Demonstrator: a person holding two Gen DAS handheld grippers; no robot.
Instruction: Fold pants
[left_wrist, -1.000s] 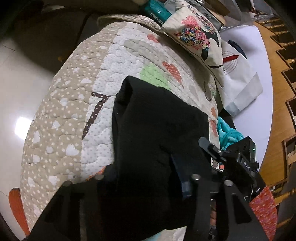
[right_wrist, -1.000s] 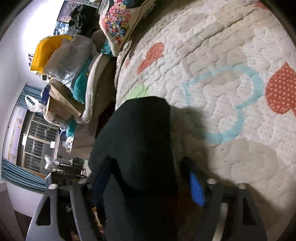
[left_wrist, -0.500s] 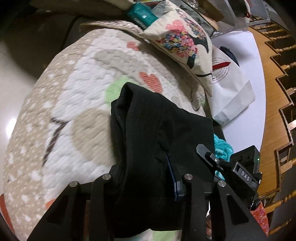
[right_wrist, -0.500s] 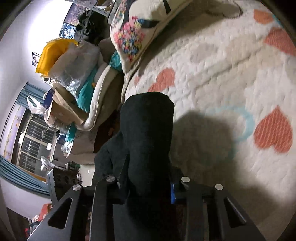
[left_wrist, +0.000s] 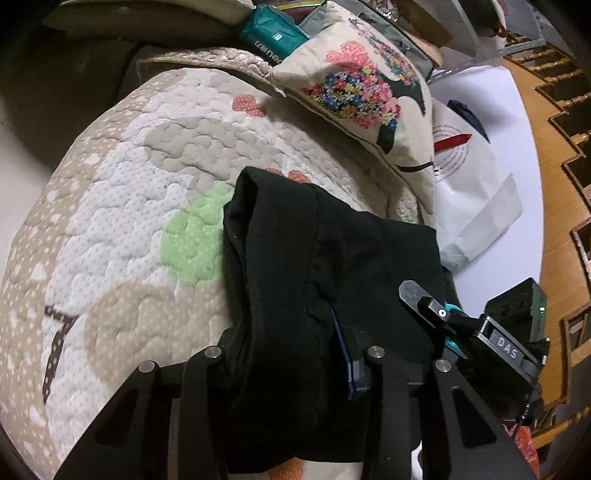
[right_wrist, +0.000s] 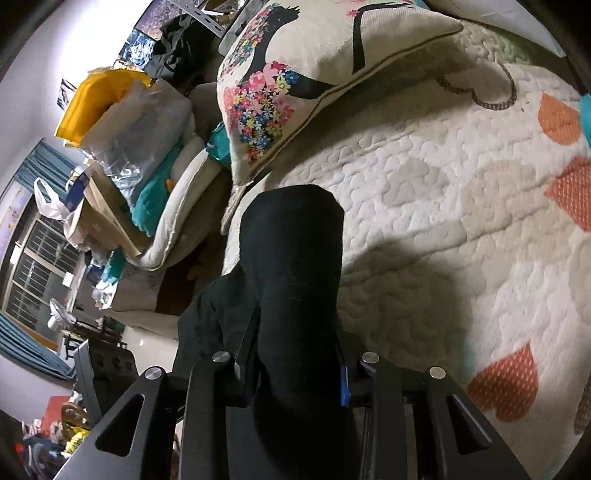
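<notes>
The black pants (left_wrist: 317, 280) hang bunched over a quilted bedspread (left_wrist: 140, 192) with hearts and a green patch. My left gripper (left_wrist: 288, 354) is shut on a thick fold of the pants and holds it above the quilt. In the right wrist view my right gripper (right_wrist: 295, 365) is shut on another fold of the pants (right_wrist: 295, 266), lifted over the quilt (right_wrist: 443, 206). The other gripper's body (left_wrist: 509, 343) shows at the right of the left wrist view. The fingertips are buried in cloth.
A floral cushion (left_wrist: 362, 88) lies at the head of the quilt, also in the right wrist view (right_wrist: 295, 74). A white bag (left_wrist: 472, 184) lies to the right. Bags, boxes and bedding (right_wrist: 122, 122) are piled beside the bed on the left.
Both grippers have carried the pants toward the floral cushion. The right gripper's jaws closed in on the cloth. The cushion now looks nearer in both views.
</notes>
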